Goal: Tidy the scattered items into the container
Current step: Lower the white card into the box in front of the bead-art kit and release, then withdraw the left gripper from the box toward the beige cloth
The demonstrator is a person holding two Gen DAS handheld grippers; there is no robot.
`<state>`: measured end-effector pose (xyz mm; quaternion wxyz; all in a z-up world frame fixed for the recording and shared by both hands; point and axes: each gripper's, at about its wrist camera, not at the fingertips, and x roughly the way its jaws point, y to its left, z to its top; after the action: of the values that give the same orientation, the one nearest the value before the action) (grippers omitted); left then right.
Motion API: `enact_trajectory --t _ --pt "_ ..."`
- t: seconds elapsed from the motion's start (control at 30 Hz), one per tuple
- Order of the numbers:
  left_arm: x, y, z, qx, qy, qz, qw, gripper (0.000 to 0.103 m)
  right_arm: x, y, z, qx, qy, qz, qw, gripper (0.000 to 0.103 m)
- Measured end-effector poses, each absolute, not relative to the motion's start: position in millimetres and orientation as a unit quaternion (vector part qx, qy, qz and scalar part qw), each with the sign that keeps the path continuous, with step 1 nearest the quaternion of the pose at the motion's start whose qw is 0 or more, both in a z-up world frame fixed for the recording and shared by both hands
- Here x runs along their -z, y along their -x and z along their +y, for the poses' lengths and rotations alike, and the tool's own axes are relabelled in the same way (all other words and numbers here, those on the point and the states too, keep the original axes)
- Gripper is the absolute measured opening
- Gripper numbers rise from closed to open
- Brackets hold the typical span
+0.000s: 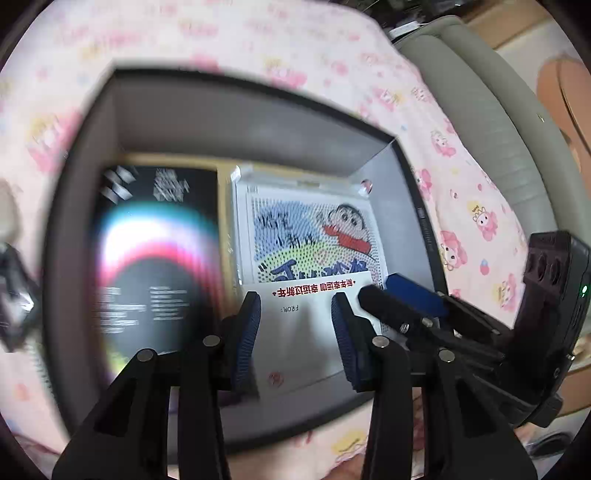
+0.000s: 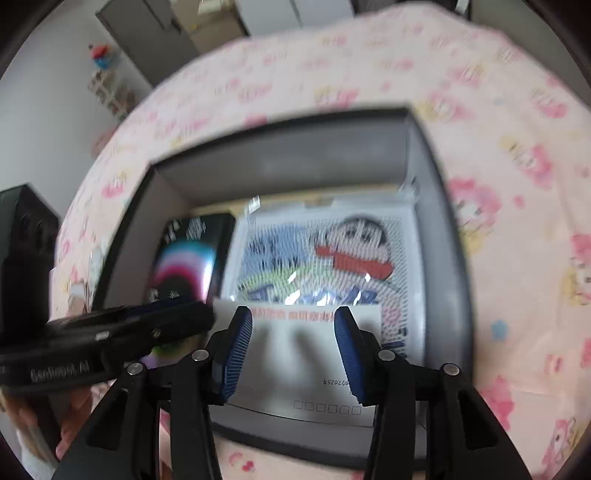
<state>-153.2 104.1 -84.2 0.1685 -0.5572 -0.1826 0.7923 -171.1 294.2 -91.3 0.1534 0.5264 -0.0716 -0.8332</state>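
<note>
a pink cartoon-print cloth (image 1: 280, 44) covers the whole surface, and on it sits the dark open box (image 1: 92, 122), the container, with grey inner walls. a grey cushioned seat (image 1: 491, 122) lies beyond the cloth at the far right of the left wrist view; in the right wrist view a grey door (image 2: 147, 33) and a small shelf with toys (image 2: 110, 85) stand at the far left.

inside the box, a black booklet with a rainbow arc (image 1: 155, 251) lies flat on the left, and a clear-wrapped cartoon picture of a boy in a red scarf (image 1: 314, 232) lies on the right, the two just beside each other. a white envelope with red print (image 1: 314, 317) rests on the near edge of the cartoon picture, partly covering it.

the left gripper (image 1: 295, 325) hangs over the envelope, its blue pads spread apart with nothing pinched between them. the right gripper (image 2: 293, 350) also hovers above the envelope, jaws parted and empty. each gripper crosses the other's view at the near side, and motion blur softens both pictures.
</note>
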Motion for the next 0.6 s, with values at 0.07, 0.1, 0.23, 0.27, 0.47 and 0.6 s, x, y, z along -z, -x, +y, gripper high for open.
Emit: enact_trajectory --t 0.07,0.1,0.23,0.27,0.47,0.6 --pt "63.8 137.0 101.9 -0.811 0.537 -0.163 0.167 0.047 79.1 162.1 290.6 0.849 -0.506 -0.06 0.139 0.044" --pt "56.2 134.5 98.9 -0.817 0.529 -0.157 0.166 0.049 71.3 153.7 287.1 0.857 -0.495 -0.051 0.135 0.045" --pt "33.6 102.1 88.4 -0.84 0.503 -0.141 0.147 0.048 47.0 127.3 271.7 0.876 -0.465 -0.024 0.129 0.046" --pt "29.0 90.7 79.3 -0.842 0.5 -0.143 0.145 0.048 41.9 122.1 267.6 0.875 -0.465 -0.02 0.135 0.046" --pt "15.3 45.0 24.6 -0.856 0.486 -0.14 0.106 0.048 28.3 90.7 207.1 0.863 -0.463 -0.007 0.2 0.045" --pt "14.2 14.4 -35.6 -0.859 0.479 -0.168 0.059 0.048 30.9 79.4 145.0 0.844 -0.47 0.005 0.259 0.045"
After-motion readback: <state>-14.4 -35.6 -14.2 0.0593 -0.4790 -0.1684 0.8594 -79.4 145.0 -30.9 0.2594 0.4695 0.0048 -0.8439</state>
